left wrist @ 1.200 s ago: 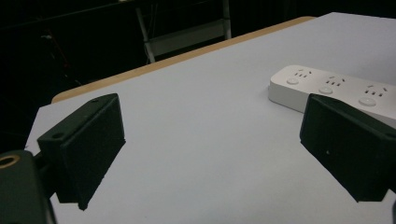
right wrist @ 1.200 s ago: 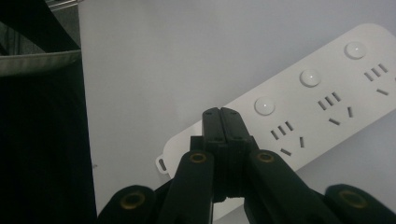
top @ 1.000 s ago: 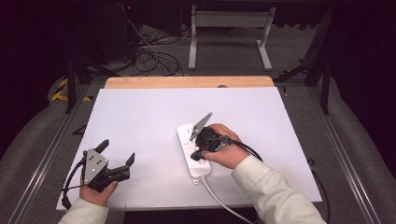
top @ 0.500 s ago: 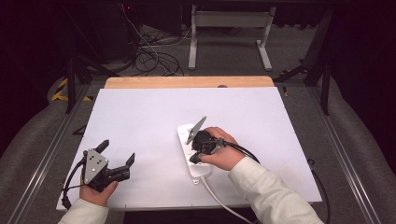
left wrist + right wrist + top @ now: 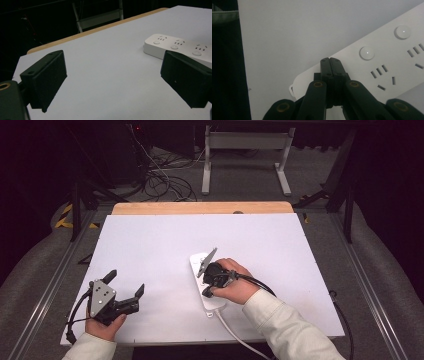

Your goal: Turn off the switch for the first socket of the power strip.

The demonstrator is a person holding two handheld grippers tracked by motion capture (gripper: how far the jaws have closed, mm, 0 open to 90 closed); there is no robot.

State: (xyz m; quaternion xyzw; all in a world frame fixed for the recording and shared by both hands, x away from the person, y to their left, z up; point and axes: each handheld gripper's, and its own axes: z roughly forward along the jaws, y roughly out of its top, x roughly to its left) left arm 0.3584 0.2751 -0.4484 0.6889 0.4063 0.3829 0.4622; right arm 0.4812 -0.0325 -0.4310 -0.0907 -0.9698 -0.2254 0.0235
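Down comes your right gripper [image 5: 206,290] since a second ago, jaws clenched together with nothing between, tips over the near end of the power strip [image 5: 200,261]. White table [image 5: 150,245] spreads wide; that strip lies right of centre. Your left gripper [image 5: 125,282] sits near-left, jaws released wide

High view looks forward and down over the whole white table [image 5: 150,250]. Left gripper view sits low, facing across the tabletop toward the power strip [image 5: 180,46]. Right gripper view looks straight down, very close on that same power strip [image 5: 387,62], which all three share
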